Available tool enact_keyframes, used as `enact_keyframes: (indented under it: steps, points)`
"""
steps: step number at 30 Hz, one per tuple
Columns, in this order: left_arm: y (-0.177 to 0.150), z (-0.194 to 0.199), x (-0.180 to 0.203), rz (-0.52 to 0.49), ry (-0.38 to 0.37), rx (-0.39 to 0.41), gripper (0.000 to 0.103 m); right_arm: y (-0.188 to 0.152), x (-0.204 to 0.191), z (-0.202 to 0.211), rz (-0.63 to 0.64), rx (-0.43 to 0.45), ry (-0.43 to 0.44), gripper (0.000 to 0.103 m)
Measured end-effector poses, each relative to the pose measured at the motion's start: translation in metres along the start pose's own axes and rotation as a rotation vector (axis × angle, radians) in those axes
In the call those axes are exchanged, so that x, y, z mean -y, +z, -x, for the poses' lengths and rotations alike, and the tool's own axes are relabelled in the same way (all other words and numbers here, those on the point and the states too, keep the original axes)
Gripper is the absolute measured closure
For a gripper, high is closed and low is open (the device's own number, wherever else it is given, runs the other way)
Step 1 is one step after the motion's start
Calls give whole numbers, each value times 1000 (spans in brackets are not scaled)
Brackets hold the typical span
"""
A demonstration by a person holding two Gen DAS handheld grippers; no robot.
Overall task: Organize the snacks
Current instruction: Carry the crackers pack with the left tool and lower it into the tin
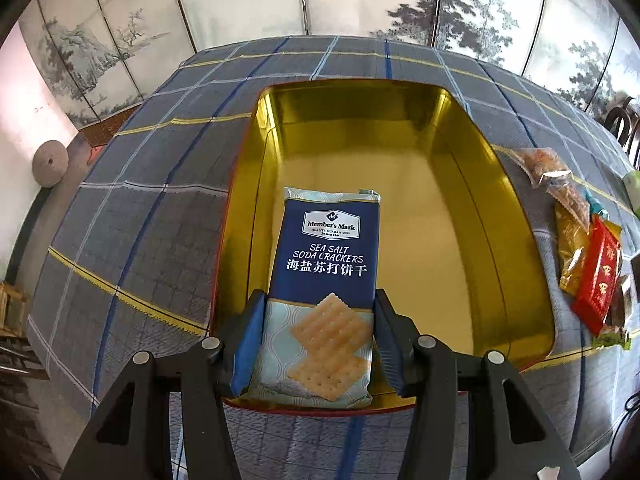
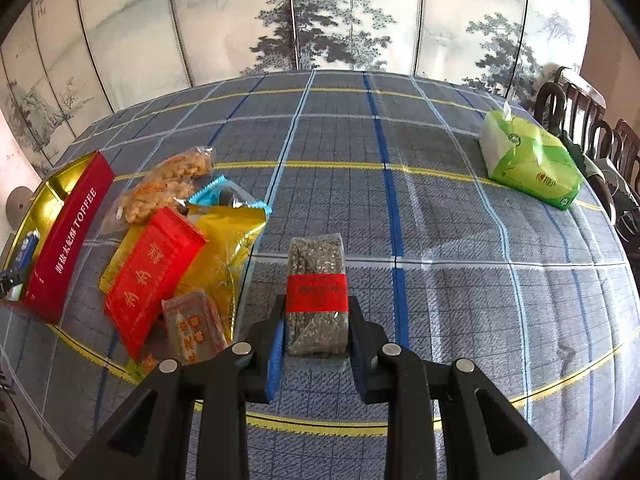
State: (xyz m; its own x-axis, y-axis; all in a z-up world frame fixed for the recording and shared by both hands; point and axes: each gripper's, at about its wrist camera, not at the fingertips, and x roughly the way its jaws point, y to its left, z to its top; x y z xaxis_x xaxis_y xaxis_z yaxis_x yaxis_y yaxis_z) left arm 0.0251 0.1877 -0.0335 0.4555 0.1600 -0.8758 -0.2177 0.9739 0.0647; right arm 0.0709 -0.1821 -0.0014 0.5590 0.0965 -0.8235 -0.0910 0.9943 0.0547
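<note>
Left tool (image 1: 318, 340) gripping the sea salt soda cracker pack (image 1: 326, 280) by its long sides, jaws narrowed to the pack's width, lower end pinched between the pads. Holding it lengthwise over the near-left part of the gold tin (image 1: 516, 208), probably so it can go down flat and parallel to the left wall, leaving the rest of the floor free for more packets; whether the pack's far end is already touching the tin floor cannot be told.

Right tool (image 2: 316, 332) clamping the sesame bar with the red band (image 2: 317, 292), jaws drawn in close on its sides, bar pointing straight ahead from between the fingers and hanging above the checked counter (image 2: 460, 240). Likely waiting as the next item for the tin.

Lying left of that bar on the counter: the remaining heap, red packet (image 2: 154, 272), yellow pouch (image 2: 232, 236), twisted-snack bag (image 2: 168, 184), next to the tin's red TOFFEE wall (image 2: 70, 236). Sitting well apart at far right, a green tissue pack (image 2: 528, 160).
</note>
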Motion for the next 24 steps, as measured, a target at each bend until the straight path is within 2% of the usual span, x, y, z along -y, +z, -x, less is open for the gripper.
enact_keyframes:
  steps: [9,24]
  points:
    - [0,-3,0,-12,-4,-5,55,15,-25,20,33,40,43,76]
    - [2,-4,2,-31,30,-5,55,27,-110,26,167,43,173,76]
